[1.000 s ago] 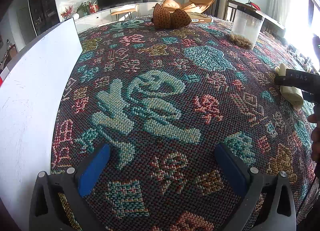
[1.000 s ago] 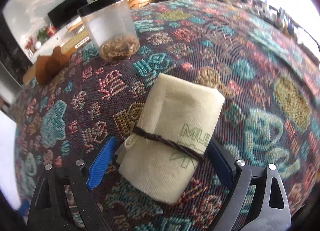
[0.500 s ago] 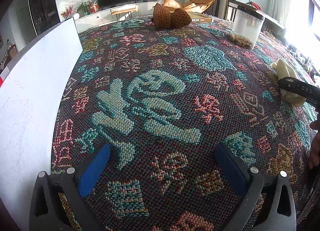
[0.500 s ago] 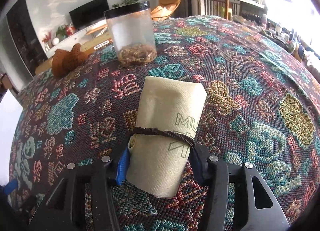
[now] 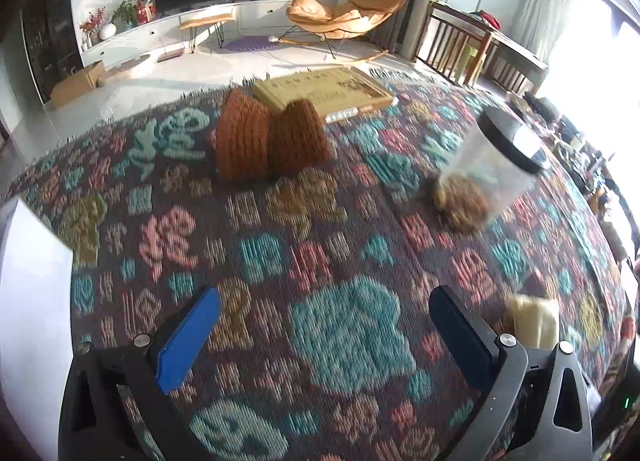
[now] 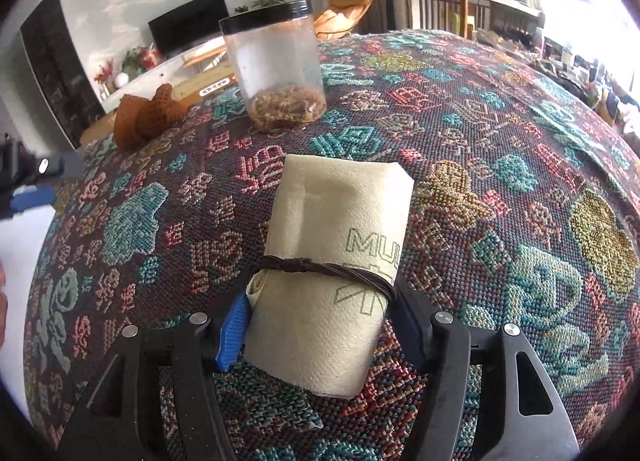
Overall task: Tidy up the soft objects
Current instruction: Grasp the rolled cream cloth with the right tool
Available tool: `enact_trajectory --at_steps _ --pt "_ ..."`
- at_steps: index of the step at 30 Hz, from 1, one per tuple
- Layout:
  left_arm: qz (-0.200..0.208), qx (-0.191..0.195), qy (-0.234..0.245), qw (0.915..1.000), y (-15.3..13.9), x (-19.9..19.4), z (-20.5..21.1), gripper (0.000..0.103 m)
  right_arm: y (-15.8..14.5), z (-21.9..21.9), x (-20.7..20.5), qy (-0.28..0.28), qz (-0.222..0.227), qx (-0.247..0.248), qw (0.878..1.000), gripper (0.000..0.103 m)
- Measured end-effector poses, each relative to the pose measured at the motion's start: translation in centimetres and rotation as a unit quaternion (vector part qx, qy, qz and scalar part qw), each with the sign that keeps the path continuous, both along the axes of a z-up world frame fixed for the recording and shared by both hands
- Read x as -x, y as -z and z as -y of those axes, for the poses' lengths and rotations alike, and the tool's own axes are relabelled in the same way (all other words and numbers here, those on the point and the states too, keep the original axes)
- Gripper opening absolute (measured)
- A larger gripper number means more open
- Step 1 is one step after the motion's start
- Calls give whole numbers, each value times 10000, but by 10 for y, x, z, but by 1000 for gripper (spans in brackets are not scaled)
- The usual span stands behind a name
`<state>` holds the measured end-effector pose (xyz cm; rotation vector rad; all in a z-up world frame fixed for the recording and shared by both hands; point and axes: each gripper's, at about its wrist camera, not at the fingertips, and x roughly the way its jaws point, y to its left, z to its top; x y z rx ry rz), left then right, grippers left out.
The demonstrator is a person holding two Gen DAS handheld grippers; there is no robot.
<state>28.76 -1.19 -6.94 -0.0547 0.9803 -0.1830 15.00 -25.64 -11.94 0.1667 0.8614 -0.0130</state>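
We see the jar (image 5: 486, 173) smeared by blur at two o'clock, and the cloth roll (image 5: 532, 323) half hidden behind the left gripper's finger (four o'clock).

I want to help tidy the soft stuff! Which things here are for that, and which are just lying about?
For the job:
- rolled cloth, between the right gripper pads
- brown knitted pieces
- left gripper, empty

Lying about:
- jar
- flat box
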Motion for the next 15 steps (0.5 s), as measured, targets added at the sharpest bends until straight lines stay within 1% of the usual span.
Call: enact_trajectory --at_steps 3,5,7,9,13,15 --pt "130 -48 -90 9999 -8 -52 7 103 0 -3 -1 -49 -18 44 10000 70" --pt "98 -271 -54 9996 -1 -83 14 103 0 -6 -1 -78 -32 88 9999 71" --pt "-3 -537 -52 9985 12 -110 17 103 0 -7 -1 -93 -41 123 9999 72" --pt "-47 -720 -224 9971 26 -130 15 103 1 -8 -1 -102 -48 143 9998 72" --pt "-45 -993 -720 9924 48 -160 2 103 0 -8 -1 -113 -58 173 9998 72" --pt "-130 -784 -786 9937 58 -166 -5 103 0 -9 -1 -118 -63 189 9997 73"
